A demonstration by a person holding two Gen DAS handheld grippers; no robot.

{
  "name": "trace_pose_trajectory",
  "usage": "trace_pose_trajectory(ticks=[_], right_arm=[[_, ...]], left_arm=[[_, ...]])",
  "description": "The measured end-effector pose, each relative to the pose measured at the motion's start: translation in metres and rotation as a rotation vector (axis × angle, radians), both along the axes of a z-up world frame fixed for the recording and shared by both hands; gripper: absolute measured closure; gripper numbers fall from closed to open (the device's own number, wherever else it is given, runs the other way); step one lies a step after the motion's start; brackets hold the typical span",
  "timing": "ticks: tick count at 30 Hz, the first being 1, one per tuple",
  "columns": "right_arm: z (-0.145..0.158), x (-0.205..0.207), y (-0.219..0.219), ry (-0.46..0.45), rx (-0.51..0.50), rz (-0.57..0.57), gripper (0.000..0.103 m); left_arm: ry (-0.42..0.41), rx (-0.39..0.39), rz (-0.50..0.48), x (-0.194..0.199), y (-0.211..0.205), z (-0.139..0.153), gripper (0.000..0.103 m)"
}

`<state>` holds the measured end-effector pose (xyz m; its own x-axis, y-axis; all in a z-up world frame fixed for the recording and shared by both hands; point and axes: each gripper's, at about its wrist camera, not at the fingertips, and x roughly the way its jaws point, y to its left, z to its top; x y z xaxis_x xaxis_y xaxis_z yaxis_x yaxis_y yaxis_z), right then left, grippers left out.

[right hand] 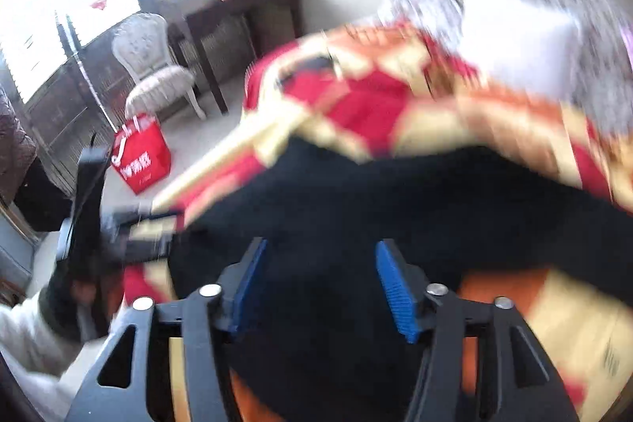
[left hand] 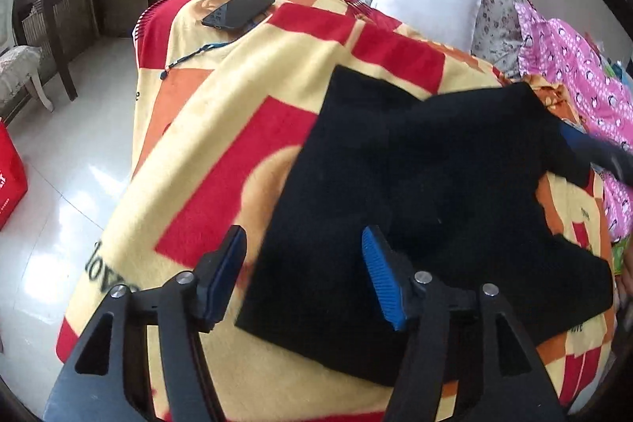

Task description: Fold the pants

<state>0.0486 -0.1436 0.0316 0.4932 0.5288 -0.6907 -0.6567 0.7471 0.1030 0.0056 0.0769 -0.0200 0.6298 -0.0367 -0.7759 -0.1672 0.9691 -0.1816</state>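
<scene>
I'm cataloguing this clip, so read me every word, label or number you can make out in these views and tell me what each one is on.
"love", upside down and partly hidden by the left gripper: black print on the blanket.
Small black letters on the blanket's left edge and right side: too small to read.
White characters on the red bag: too blurred to read.
Phone: no readable text.
Pants: no text.

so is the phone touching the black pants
Apart. The left wrist view shows the phone lying near the blanket's far corner, with a wide stretch of bare blanket between it and the black pants.
</scene>
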Motion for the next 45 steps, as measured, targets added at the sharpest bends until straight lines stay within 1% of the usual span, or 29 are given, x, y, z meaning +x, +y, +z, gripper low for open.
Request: trace_pose_trajectory(ticks=[1, 4, 5, 8, 9, 10, 11, 12, 13, 14, 17, 19, 21, 23, 26, 28, 31, 33, 34, 35, 37, 38, 39, 40, 42, 43, 44, 45], right_arm=[[0.001, 0.015, 0.018, -0.019, -0.004, 0.015, 0.04], [-0.012, 0.064, 0.078, -0.014, -0.069, 0.076, 0.04], [-0.021, 0.079, 0.096, -0.009, -0.107, 0.097, 0.04], [-0.054, 0.105, 0.139, 0.002, -0.241, 0.147, 0.04], [-0.061, 0.11, 0.146, 0.003, -0.265, 0.158, 0.041], [-0.071, 0.118, 0.153, 0.005, -0.294, 0.167, 0.045], [-0.081, 0.125, 0.16, 0.012, -0.323, 0.168, 0.064], [-0.087, 0.129, 0.164, 0.029, -0.328, 0.175, 0.078], [-0.089, 0.13, 0.162, 0.042, -0.279, 0.18, 0.088], [-0.087, 0.129, 0.159, 0.047, -0.265, 0.171, 0.097], [-0.066, 0.122, 0.144, 0.083, -0.161, 0.159, 0.097], [-0.043, 0.104, 0.134, 0.057, -0.118, 0.165, 0.098], [-0.018, 0.081, 0.124, 0.021, -0.087, 0.164, 0.098], [0.006, 0.047, 0.111, -0.014, -0.042, 0.17, 0.097], [0.018, -0.006, 0.101, -0.044, -0.009, 0.176, 0.097], [0.015, -0.033, 0.097, -0.039, 0.014, 0.169, 0.097], [-0.006, -0.065, 0.103, 0.013, 0.055, 0.17, 0.097], [-0.025, -0.077, 0.113, 0.049, 0.055, 0.166, 0.097], [-0.034, -0.079, 0.119, 0.075, 0.057, 0.164, 0.097], [-0.047, -0.081, 0.128, 0.108, 0.051, 0.17, 0.097], [-0.068, -0.084, 0.147, 0.133, 0.014, 0.194, 0.097], [-0.079, -0.083, 0.155, 0.149, -0.004, 0.193, 0.092], [-0.088, -0.081, 0.157, 0.163, -0.007, 0.179, 0.09], [-0.09, -0.08, 0.153, 0.177, 0.01, 0.171, 0.09], [-0.086, -0.078, 0.134, 0.225, 0.085, 0.165, 0.079], [-0.08, -0.08, 0.121, 0.226, 0.11, 0.159, 0.065], [-0.072, -0.083, 0.103, 0.202, 0.123, 0.144, 0.059], [-0.067, -0.087, 0.087, 0.181, 0.123, 0.126, 0.059]], left_arm=[[0.002, -0.014, 0.001, 0.003, 0.001, 0.0, 0.043], [0.008, -0.038, -0.017, 0.014, 0.004, 0.0, 0.043], [0.009, -0.031, -0.015, 0.019, 0.004, 0.001, 0.043], [0.019, -0.013, -0.022, 0.03, 0.006, 0.0, 0.043], [0.028, -0.007, -0.021, 0.034, 0.007, -0.002, 0.043], [0.034, -0.006, -0.02, 0.036, 0.008, -0.003, 0.043], [0.041, -0.009, -0.02, 0.038, 0.009, -0.006, 0.043], [0.049, -0.015, -0.021, 0.041, 0.01, -0.008, 0.043], [0.052, -0.016, -0.022, 0.042, 0.01, -0.01, 0.042], [0.04, -0.004, -0.022, 0.043, 0.009, -0.01, 0.04], [0.037, 0.012, -0.022, 0.047, 0.008, -0.01, 0.04], [0.029, 0.016, -0.017, 0.048, 0.009, -0.011, 0.04], [0.028, 0.008, -0.01, 0.048, 0.013, -0.01, 0.04], [0.008, -0.04, -0.002, 0.04, 0.022, -0.004, 0.04], [-0.022, -0.053, 0.039, 0.025, 0.04, 0.008, 0.04], [-0.05, -0.05, 0.072, 0.005, 0.058, 0.018, 0.04], [-0.06, -0.059, 0.118, -0.016, 0.081, 0.026, 0.04], [-0.072, -0.068, 0.158, -0.031, 0.095, 0.031, 0.04], [-0.074, -0.07, 0.167, -0.032, 0.098, 0.031, 0.04], [-0.077, -0.075, 0.178, -0.036, 0.101, 0.033, 0.04], [-0.09, -0.079, 0.185, -0.039, 0.1, 0.036, 0.04], [-0.093, -0.079, 0.183, -0.039, 0.099, 0.037, 0.04], [-0.092, -0.075, 0.173, -0.038, 0.094, 0.037, 0.04], [-0.09, -0.072, 0.16, -0.038, 0.09, 0.036, 0.04], [-0.08, -0.062, 0.123, -0.038, 0.076, 0.034, 0.04], [-0.071, -0.058, 0.106, -0.038, 0.07, 0.032, 0.04], [-0.061, -0.058, 0.088, -0.038, 0.064, 0.03, 0.04], [-0.053, -0.06, 0.072, -0.038, 0.058, 0.028, 0.039]])
